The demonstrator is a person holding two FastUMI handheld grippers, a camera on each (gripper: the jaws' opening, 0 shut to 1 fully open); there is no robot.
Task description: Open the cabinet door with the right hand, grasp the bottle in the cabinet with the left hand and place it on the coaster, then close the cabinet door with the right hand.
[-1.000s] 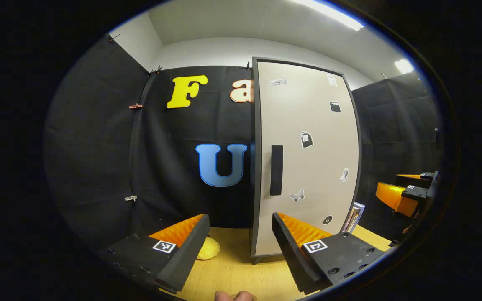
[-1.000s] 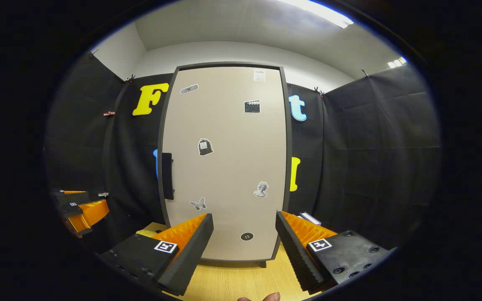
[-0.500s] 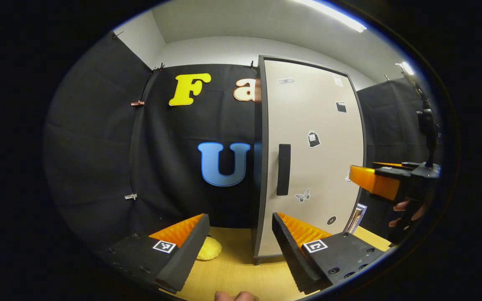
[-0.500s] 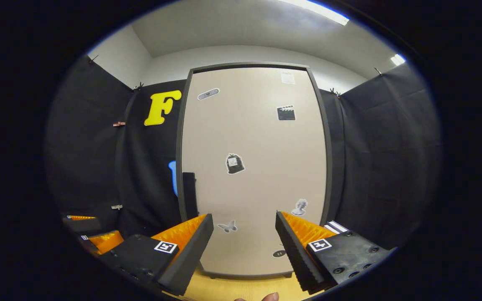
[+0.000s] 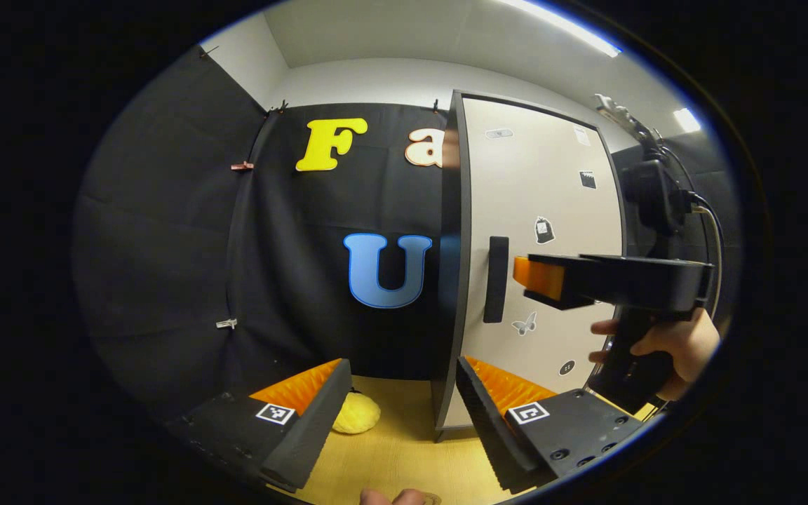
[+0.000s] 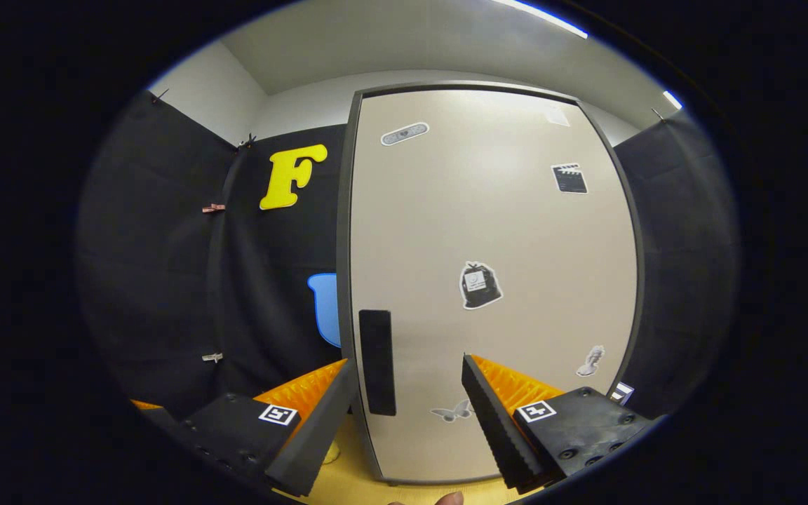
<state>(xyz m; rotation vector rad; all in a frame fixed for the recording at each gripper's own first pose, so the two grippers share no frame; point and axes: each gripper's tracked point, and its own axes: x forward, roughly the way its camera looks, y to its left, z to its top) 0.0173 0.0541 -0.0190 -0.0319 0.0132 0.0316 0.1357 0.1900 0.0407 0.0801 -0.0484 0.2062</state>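
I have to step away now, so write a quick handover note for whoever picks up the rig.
Right claw: open, empty, close in front of the cabinet door, its handle showing between the fingers, not gripped.
Left claw: open, empty, low over the table.
Door closed; the bottle is not visible.
Done: nothing yet.
Left: open the door with the right, take the bottle out with the left and set it on the coaster, close the door.

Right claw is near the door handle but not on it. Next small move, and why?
Probably ease the right claw forward and slightly left so the handle sits between its fingers, then close. The cabinet door looks shut, the claw is open, and the handle stands just inside its left finger, not yet gripped. The left claw waits open above the table.
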